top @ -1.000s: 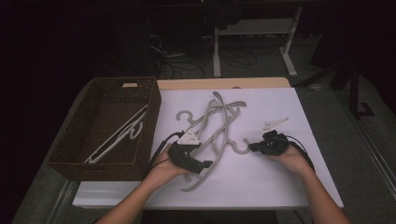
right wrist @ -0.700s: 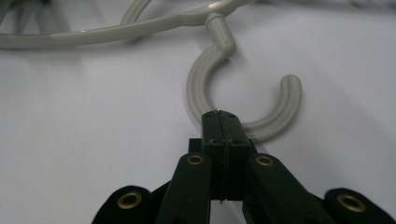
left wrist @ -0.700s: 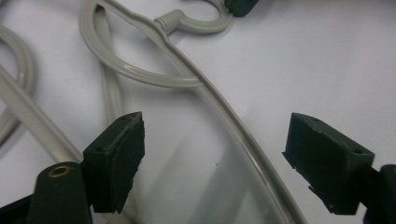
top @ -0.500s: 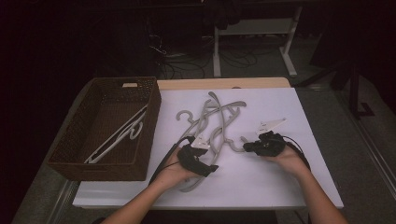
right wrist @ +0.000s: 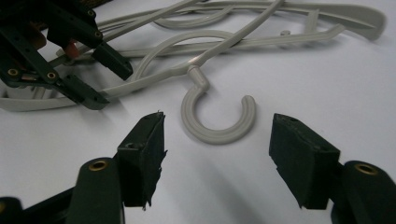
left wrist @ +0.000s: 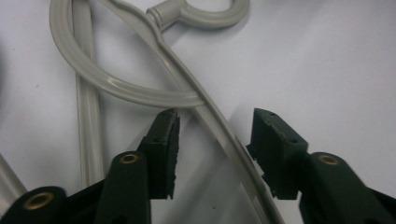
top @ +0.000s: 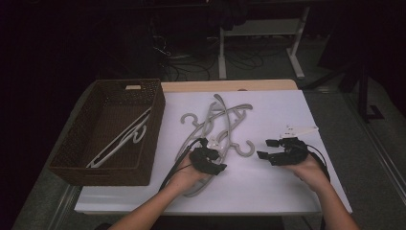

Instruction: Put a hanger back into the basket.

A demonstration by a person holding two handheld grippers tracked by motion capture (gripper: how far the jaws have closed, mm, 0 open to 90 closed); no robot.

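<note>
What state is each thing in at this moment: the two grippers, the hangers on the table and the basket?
Left gripper: jaws just closing, astride a grey hanger's arm, pads not yet pressing.
Right gripper: jaws just opening, nothing between them, a hanger hook lying ahead.
Hanger pile: tangled, flat on the white table.
Basket: open-topped, white hangers lying inside.

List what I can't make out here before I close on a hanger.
- Hanger pile, high view: too tangled and small to count.
- Grey arm between the left hand-held gripper pads, left gripper view: its ends are cut off by the frame, so which hanger it belongs to is unclear.
- Basket, high view: the near wall hides the lower ends of the white hangers.
- White item behind the right hand-held gripper: too small to identify.
</note>
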